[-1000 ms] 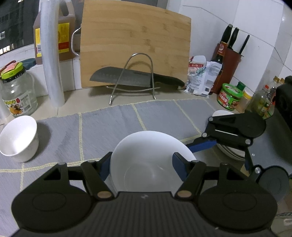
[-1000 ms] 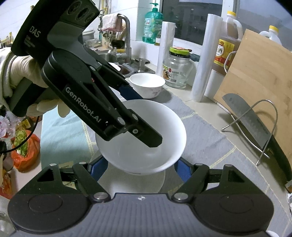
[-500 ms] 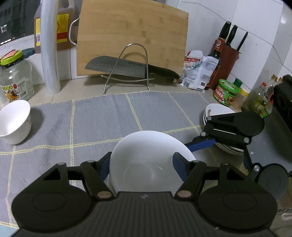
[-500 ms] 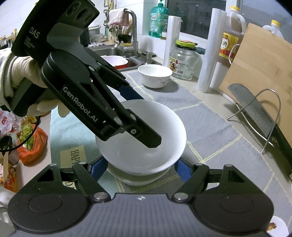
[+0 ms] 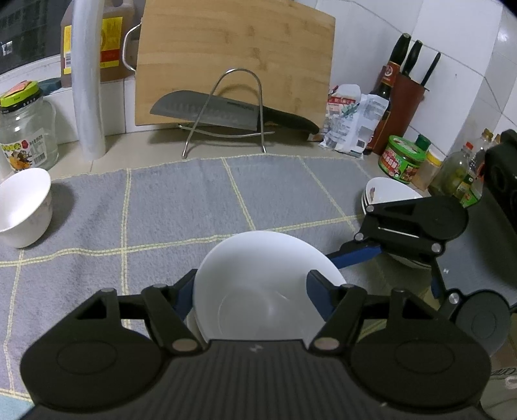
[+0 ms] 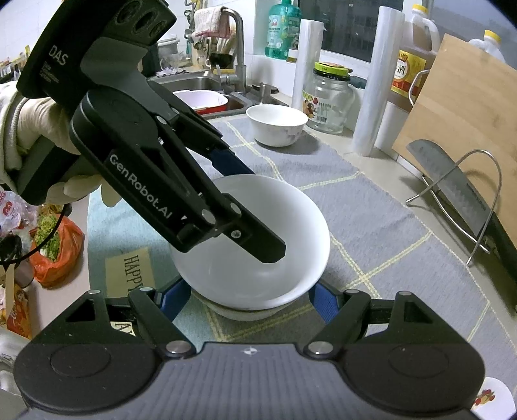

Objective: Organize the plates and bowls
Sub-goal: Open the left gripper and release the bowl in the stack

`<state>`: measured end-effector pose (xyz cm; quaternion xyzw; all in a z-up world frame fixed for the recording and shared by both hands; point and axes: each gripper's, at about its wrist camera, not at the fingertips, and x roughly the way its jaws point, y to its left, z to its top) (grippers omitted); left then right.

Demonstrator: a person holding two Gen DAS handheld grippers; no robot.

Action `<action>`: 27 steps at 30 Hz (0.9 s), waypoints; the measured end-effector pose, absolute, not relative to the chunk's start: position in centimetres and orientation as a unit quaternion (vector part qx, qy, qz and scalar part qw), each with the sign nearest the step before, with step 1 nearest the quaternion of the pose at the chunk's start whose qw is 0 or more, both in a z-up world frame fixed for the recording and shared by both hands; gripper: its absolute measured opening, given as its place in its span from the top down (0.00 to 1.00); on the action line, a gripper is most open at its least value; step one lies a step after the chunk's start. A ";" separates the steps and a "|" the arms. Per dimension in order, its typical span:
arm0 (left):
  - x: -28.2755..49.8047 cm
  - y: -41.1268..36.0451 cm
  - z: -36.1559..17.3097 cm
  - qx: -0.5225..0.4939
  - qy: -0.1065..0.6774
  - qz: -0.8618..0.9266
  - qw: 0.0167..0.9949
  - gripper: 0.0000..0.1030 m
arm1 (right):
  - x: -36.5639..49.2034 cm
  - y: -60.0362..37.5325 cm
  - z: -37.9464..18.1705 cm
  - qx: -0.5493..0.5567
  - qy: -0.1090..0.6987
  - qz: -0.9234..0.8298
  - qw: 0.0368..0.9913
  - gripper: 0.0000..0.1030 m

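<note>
White bowl: rim pinched by left gripper, carried over grey mat; right gripper open, straddling it; bowl stack far right.

A home kitchen, seen along its worktop. A grey checked cloth covers the near part of the counter. At the far side a wooden cutting board leans on the white tiled wall, with a cleaver resting in a wire stand in front of it. Far right stand a knife block, a dark sauce bottle and small jars. To the far left are a sink with a tap, a green soap bottle, cooking oil jugs and what may be a bag of vegetables.
</note>
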<state>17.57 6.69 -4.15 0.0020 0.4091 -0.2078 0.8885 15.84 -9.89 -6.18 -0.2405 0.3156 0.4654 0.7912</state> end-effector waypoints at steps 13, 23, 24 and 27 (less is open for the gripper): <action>16.3 6.9 -4.0 0.012 0.389 -0.207 0.898 0.09 | 16.1 -10.6 -5.7 -0.217 0.309 0.468 0.799 0.00; 13.0 9.4 -1.7 0.008 0.338 -0.154 0.929 0.04 | 15.6 -11.8 -4.8 -0.207 0.296 0.459 0.812 0.00; 12.6 9.6 -1.6 0.004 0.334 -0.148 0.931 0.04 | 15.7 -11.9 -4.6 -0.205 0.294 0.457 0.814 0.00; 11.2 10.6 -1.5 -0.010 0.321 -0.119 0.940 0.03 | 15.8 -12.1 -4.2 -0.201 0.286 0.451 0.821 0.00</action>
